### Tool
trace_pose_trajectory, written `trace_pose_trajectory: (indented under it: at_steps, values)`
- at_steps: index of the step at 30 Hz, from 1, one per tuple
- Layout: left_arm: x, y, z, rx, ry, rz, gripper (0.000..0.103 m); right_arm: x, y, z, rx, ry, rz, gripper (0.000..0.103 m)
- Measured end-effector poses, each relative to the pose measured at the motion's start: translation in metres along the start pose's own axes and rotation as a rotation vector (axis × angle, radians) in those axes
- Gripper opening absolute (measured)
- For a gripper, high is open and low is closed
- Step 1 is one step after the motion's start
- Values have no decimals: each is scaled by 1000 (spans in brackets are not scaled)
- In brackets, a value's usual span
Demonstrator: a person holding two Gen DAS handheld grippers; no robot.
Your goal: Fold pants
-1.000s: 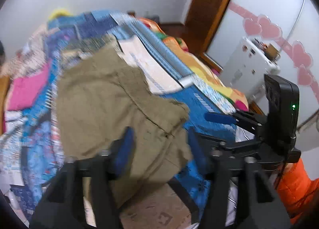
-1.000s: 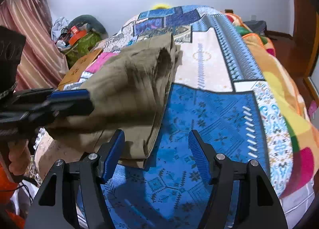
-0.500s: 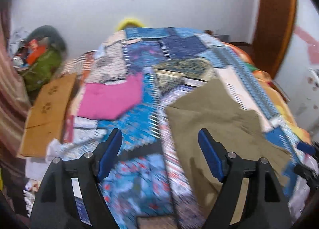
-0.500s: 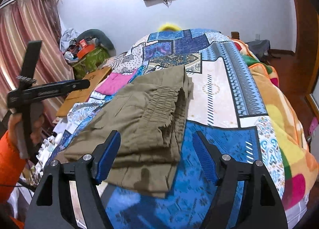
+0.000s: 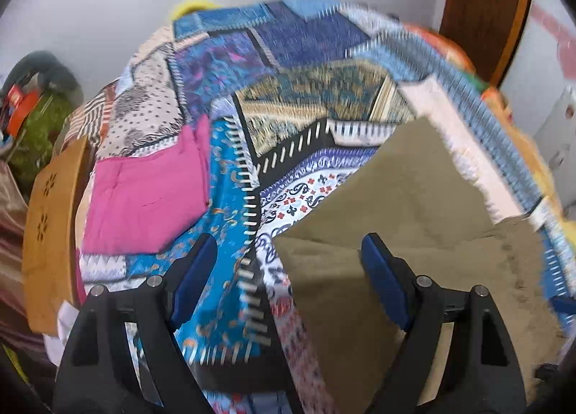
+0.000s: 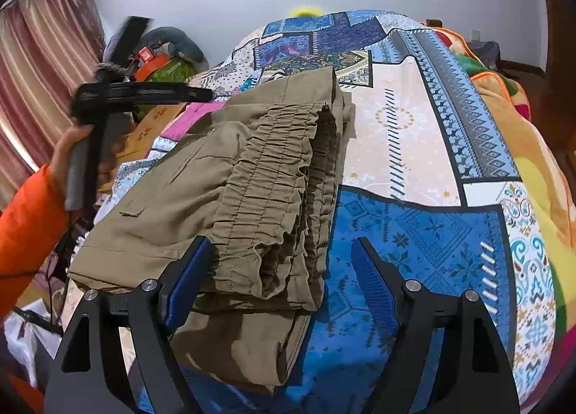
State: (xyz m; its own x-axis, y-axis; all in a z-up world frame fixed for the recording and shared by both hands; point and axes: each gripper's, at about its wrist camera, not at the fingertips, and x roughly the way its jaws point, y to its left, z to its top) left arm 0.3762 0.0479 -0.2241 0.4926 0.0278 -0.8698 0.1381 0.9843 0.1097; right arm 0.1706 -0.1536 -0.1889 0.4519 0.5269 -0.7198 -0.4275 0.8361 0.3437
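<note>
Olive-khaki pants (image 6: 230,198) lie folded in layers on a patchwork bedspread (image 6: 424,226), the gathered elastic waistband (image 6: 280,176) toward my right gripper. The pants also show at the right of the left wrist view (image 5: 414,219). My right gripper (image 6: 280,270) is open and empty, just above the near waistband edge. My left gripper (image 5: 288,270) is open and empty, above the pants' left edge. In the right wrist view the left gripper (image 6: 144,93) is held up at the left by a hand in an orange sleeve.
A pink cloth (image 5: 147,194) lies on the bed left of the pants. An orange-brown board (image 5: 50,226) stands at the bed's left side. A pile of bags (image 6: 169,61) sits by the curtain (image 6: 39,82). A wooden door (image 5: 486,7) is at the far right.
Both grippers drew back from the pants and stayed open. The left gripper swung left and lifted; its view now faces the head of the bed. The pants lie still.
</note>
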Motion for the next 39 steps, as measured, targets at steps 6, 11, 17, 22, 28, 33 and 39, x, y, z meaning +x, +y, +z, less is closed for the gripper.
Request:
trace_pose_trajectory:
  at_steps: [6, 11, 17, 22, 28, 33, 39]
  values:
    - [40, 13, -3, -19, 77, 50, 103, 3, -9, 5, -9, -12, -32, 76]
    - [25, 22, -28, 4, 78, 84, 103, 4, -25, 18, 2, -29, -132, 77]
    - [-15, 27, -76, -8, 70, 121, 103, -19, -29, 27, 19, -68, -194, 77]
    - [-49, 36, -118, -109, 78, 12, 103, -34, -17, 20, 1, -92, -171, 77]
    - [-75, 39, -162, -175, 50, -33, 103, -29, -7, -2, -15, -43, -174, 74]
    - [-79, 50, -177, -245, 45, -25, 103, -21, -13, -21, 7, 4, -185, 56]
    - [-85, 52, -176, -182, 59, 65, 98, -15, -30, -27, 27, 28, -172, 54]
